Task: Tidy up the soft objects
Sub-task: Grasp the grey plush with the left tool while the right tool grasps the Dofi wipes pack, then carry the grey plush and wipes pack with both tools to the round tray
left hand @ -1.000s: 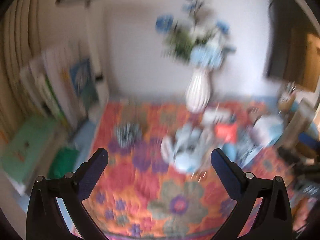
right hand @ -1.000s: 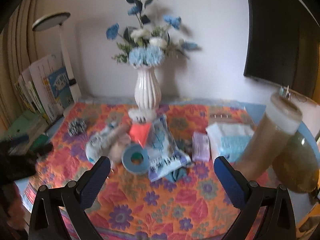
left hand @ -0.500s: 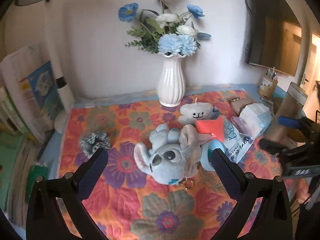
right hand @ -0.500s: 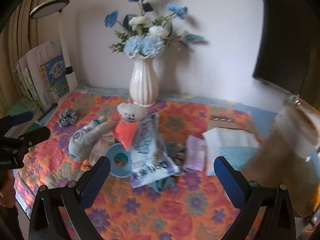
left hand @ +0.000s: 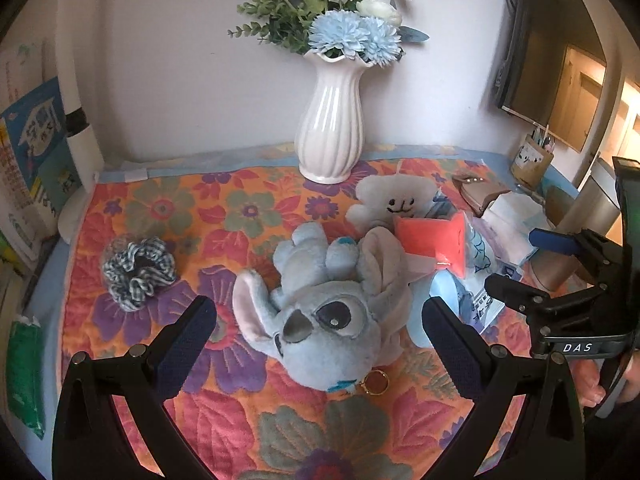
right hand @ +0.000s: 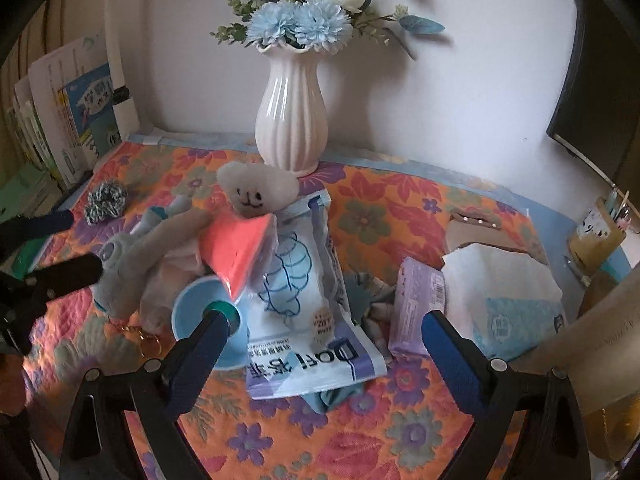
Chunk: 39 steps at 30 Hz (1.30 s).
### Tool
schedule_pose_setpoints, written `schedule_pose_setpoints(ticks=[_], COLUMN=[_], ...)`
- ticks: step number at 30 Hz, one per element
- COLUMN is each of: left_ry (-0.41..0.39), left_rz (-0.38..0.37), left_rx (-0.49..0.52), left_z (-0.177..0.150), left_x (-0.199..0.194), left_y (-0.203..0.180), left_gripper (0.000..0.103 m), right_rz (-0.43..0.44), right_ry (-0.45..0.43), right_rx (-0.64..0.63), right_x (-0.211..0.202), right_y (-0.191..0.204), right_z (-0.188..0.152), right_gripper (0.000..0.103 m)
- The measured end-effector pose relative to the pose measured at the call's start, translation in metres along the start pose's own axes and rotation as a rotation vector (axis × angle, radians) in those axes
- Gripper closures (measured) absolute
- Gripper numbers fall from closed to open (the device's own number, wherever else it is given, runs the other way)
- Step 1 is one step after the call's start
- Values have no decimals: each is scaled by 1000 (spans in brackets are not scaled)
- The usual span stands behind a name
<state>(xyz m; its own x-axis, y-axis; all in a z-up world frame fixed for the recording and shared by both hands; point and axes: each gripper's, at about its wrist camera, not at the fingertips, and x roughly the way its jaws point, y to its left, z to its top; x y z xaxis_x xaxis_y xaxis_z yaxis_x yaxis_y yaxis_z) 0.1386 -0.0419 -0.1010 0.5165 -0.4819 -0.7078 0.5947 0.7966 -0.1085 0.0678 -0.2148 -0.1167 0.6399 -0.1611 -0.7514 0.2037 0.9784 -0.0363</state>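
Observation:
A blue plush toy (left hand: 320,312) lies on the floral cloth, between the open jaws of my left gripper (left hand: 318,334), which hovers just before it. A white smiling plush (left hand: 390,200) lies behind it, by an orange-red packet (left hand: 430,240). A checked scrunchie (left hand: 138,268) sits to the left. My right gripper (right hand: 324,336) is open over a blue-and-white soft packet (right hand: 304,288). The blue plush (right hand: 128,264), white plush (right hand: 256,190) and scrunchie (right hand: 105,200) also show in the right wrist view. The right gripper shows at the right edge of the left wrist view (left hand: 516,268).
A white vase (left hand: 330,128) of flowers stands at the back. A blue tape roll (right hand: 208,320), a lilac tissue pack (right hand: 416,300), a white tissue pack (right hand: 500,292) and a tall jar (right hand: 604,344) crowd the right. Books (right hand: 76,108) lean at the left.
Both grippers have moved closer to the pile. The left one swung right and now frames the blue plush. The right one now sits over the soft packet.

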Motion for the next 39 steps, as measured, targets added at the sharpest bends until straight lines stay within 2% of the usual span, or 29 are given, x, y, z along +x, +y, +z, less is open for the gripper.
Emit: schedule_pose_setpoints(ticks=[6, 10, 12, 13, 15, 19, 21, 26, 34, 37, 38, 39], left_ry=[32, 58, 110, 132, 162, 173, 174, 133, 16, -15, -15, -13], left_rz=[-4, -73, -145, -174, -193, -226, -210, -204, -193, -176, -179, -180], left_rx=[-4, -28, -49, -58, -92, -145, -139, -149, -150, -147, -154, -159], left_z=[-3, -3, -4, -6, -7, -6, -6, -7, 1, -1, -3, -5], left_x=[13, 22, 33, 39, 49, 57, 57, 38, -18, -36, -38, -39], left_y=[-1, 4, 9, 11, 16, 24, 24, 29, 22, 17, 16, 16], left_gripper=[1, 1, 1, 1, 1, 18, 34, 39, 39, 39, 39, 39], right_rz=[-4, 11, 29, 40, 53, 53, 60, 80, 135, 105, 66, -18], right_ry=[27, 34, 53, 65, 87, 81, 81, 63, -16, -50, -29, 16], right_rx=[-16, -16, -18, -21, -30, -40, -41, 7, 116, 55, 13, -40], right_x=[13, 20, 26, 29, 36, 41, 40, 29, -21, -43, -41, -32], right_y=[2, 1, 1, 2, 6, 9, 9, -2, -31, -23, -15, -6], right_z=[1, 0, -1, -2, -2, 1, 1, -2, -4, -7, -9, -14], right_gripper=[6, 6, 16, 25, 30, 35, 41, 51, 53, 53, 53, 53])
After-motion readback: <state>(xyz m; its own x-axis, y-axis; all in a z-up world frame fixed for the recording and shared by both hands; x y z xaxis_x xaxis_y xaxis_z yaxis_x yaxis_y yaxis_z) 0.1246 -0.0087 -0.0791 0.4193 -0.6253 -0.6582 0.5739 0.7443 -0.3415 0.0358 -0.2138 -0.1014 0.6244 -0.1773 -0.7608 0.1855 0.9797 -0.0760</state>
